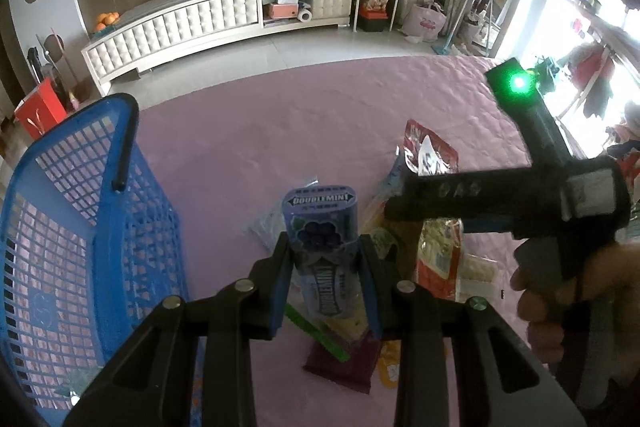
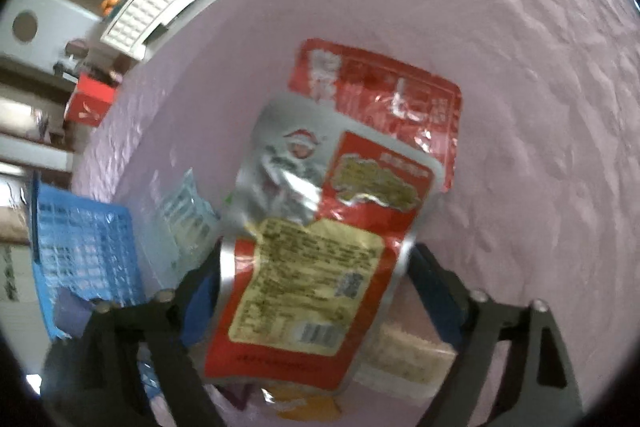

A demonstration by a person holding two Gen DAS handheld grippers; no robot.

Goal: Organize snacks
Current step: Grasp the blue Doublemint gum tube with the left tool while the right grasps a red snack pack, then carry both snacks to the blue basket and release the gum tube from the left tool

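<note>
A purple Doublemint gum bottle (image 1: pixel 320 227) is clamped upright between the blue pads of the left tongs (image 1: pixel 326 267), at the lower centre of the left wrist view. A blue mesh basket (image 1: pixel 100 227) is seen at the left of that frame, standing on the pink quilted bedspread (image 1: pixel 280 115). Beneath and beyond the bottle a loose pile of snack packets (image 1: pixel 348 347) is spread on the bedspread. In the right wrist view a red and silver snack pouch (image 2: pixel 320 247) is gripped by the right tongs (image 2: pixel 316 267), lifted at the frame's centre; a second red pouch (image 2: pixel 384 95) is seen behind it, at the upper centre. The right tongs (image 1: pixel 520 203) are also seen at the right of the left wrist view.
</note>
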